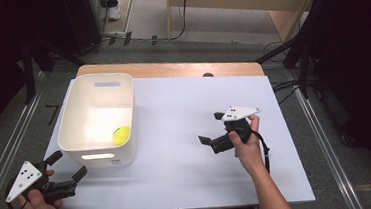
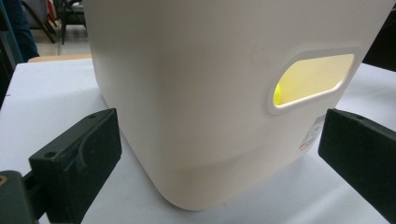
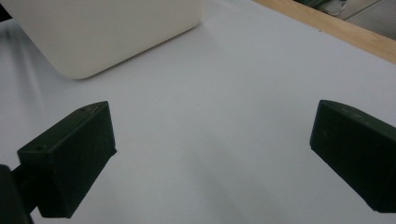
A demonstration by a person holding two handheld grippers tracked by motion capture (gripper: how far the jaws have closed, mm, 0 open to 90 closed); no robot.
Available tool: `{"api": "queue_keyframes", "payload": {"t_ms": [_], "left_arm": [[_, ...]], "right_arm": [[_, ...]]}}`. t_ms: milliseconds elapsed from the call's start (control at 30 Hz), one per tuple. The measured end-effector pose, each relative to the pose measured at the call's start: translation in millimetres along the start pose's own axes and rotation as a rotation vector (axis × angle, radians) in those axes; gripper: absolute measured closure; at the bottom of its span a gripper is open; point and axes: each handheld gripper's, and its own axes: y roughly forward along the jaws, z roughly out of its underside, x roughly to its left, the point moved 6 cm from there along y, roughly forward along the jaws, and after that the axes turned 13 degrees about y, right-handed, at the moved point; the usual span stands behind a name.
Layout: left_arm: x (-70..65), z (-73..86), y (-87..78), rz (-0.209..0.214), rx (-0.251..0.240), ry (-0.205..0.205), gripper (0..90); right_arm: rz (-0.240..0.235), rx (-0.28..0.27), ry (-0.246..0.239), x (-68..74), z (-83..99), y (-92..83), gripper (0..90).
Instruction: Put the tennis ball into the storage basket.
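Two grippers, fingers spread wide, empty: left gripper (image 1: 69, 166) just beside white bin (image 1: 77, 124) holding yellow ball (image 1: 121, 135); right gripper (image 1: 211, 128) well apart.

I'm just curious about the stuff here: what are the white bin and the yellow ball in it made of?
The white bin looks like moulded plastic with a smooth matte finish: rounded corners, cut-out handle slots, and walls thin enough to glow. The yellow ball is small and evenly bright; whether it is plastic, rubber or felt cannot be told.

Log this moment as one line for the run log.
left gripper: open, empty, facing white plastic bin | right gripper: open, empty, over white table | yellow ball: in bin
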Motion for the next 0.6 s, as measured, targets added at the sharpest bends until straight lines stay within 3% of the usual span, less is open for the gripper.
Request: {"api": "queue_keyframes", "payload": {"t_ms": [600], "left_arm": [[0.3, 1.3, -0.2, -0.021, 0.007, 0.005, 0.0]], "right_arm": [[0.065, -0.091, 0.093, -29.5, 54.4, -51.6, 0.0]]}}
